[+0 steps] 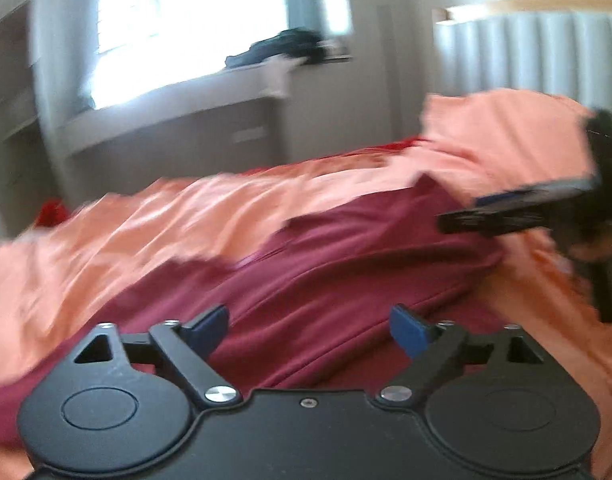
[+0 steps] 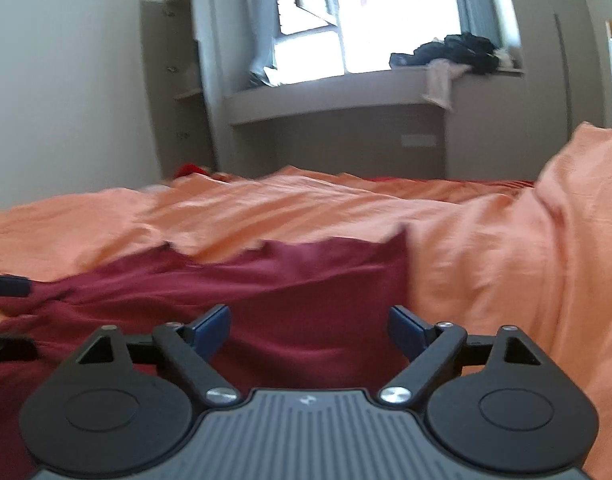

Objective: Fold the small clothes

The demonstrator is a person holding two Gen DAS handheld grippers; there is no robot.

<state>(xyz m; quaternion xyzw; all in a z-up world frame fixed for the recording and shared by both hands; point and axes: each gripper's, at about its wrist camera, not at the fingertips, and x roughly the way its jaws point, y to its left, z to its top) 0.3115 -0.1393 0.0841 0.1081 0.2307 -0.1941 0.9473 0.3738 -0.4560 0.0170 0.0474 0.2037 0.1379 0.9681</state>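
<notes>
Both grippers fill the near edge of their own views with blue pads spread wide and nothing caught between them. Under the left gripper (image 1: 307,330) lies the maroon garment (image 1: 337,264), and the same cloth runs beneath the right gripper (image 2: 309,330) in the other view. Neither set of pads presses on it; the cloth simply shows through the gap.

Going from left to right across the bed, the orange sheet (image 2: 234,216) is bare and wrinkled toward the left edge, with a scrap of red fabric (image 2: 192,170) at the far left corner. The maroon garment takes the near middle, spread low with long creases and what looks like a doubled layer along its far side. To its right the sheet rises into a rumpled mound (image 2: 561,216) by the right edge. In the left wrist view the right gripper's fingers (image 1: 505,216) hang just above the garment's right end, apart from it.

Beyond the bed stands a window ledge (image 2: 345,92) with a heap of dark clothes (image 2: 457,50) on it.

Judging from this, one fold seems laid down and let go. The garment is not yet a compact bundle, so at least another fold is likely left, though blur hides its exact outline.
</notes>
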